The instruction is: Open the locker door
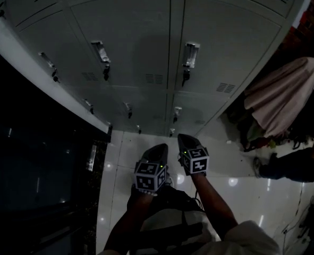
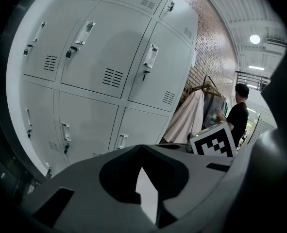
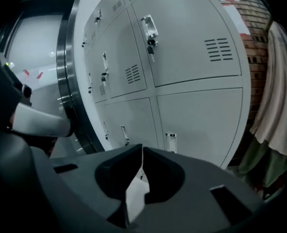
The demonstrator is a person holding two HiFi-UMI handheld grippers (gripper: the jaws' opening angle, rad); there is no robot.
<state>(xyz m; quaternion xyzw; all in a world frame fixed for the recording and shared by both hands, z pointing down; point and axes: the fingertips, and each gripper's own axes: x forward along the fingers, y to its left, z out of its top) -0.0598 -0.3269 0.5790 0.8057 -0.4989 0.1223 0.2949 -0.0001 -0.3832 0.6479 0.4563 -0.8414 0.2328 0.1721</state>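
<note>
A bank of grey locker doors [image 1: 130, 41] fills the top of the head view, all closed, each with a metal handle [image 1: 101, 54] and a small lock below it. My left gripper [image 1: 158, 149] and right gripper [image 1: 184, 138] are held side by side low over the floor, well short of the lockers and touching none. In the left gripper view the left gripper [image 2: 142, 147] is shut and empty, facing the lockers [image 2: 109, 47]. In the right gripper view the right gripper [image 3: 142, 148] has its tips almost together, with only a hairline slit and nothing between them.
A coat rack draped with a beige cloth [image 1: 284, 92] stands right of the lockers, and a person in black [image 2: 238, 113] stands beside it. A dark metal-framed glass front [image 1: 29, 158] runs along the left. A glossy white tiled floor [image 1: 242, 190] lies below. A brick wall [image 2: 216, 38] rises behind.
</note>
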